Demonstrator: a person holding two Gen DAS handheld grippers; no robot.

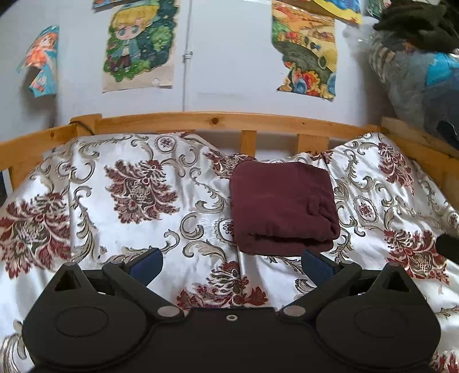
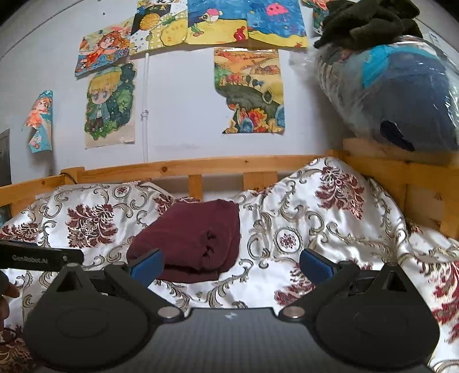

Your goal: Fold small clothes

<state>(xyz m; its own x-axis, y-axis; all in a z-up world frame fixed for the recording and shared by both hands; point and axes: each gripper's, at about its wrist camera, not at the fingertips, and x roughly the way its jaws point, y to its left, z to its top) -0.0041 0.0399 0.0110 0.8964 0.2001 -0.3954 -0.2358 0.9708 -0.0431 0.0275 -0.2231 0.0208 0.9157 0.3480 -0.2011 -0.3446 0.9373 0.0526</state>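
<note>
A maroon garment [image 1: 281,206] lies folded into a thick square on the white floral bedspread [image 1: 137,229], near the wooden rail. It also shows in the right wrist view [image 2: 195,241]. My left gripper [image 1: 231,265] is open and empty, held just in front of the garment. My right gripper [image 2: 231,264] is open and empty, with its left blue pad [image 2: 146,265] in front of the garment's near left corner. The left gripper's body [image 2: 40,258] shows at the left edge of the right wrist view.
A wooden bed rail [image 1: 200,120] runs along the back and right side. Drawings [image 2: 246,89] hang on the pale wall. A plastic-wrapped blue bundle [image 2: 401,94] with dark cloth [image 2: 370,20] on top sits on the rail's right corner.
</note>
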